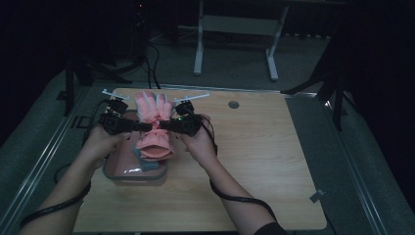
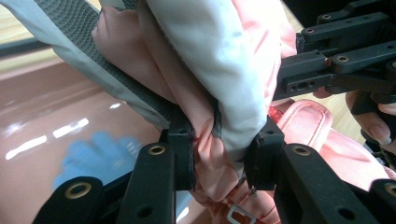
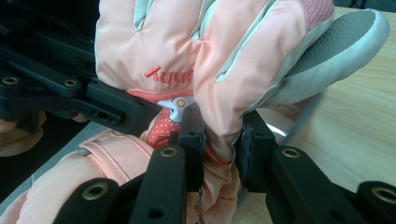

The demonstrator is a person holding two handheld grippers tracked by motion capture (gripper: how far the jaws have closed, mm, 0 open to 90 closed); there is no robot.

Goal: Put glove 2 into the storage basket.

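Though lifted — glove (image 1: 154, 122) between both claws

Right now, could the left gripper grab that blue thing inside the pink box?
Probably not yet. The left gripper is shut on the pink glove, and the right gripper pinches it too. The glove hangs over the pink box, so the blue thing sits beneath it.

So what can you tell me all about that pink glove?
The pink glove is a puffy, padded winter one, salmon pink with pale grey trim, rough grey palm patches, red lettering and a small cartoon patch. It has a strap at the cuff. Both grippers' fingers pinch it from opposite sides at the wrist, holding it over a pinkish plastic box, fingers pointing away, cuff drooping.
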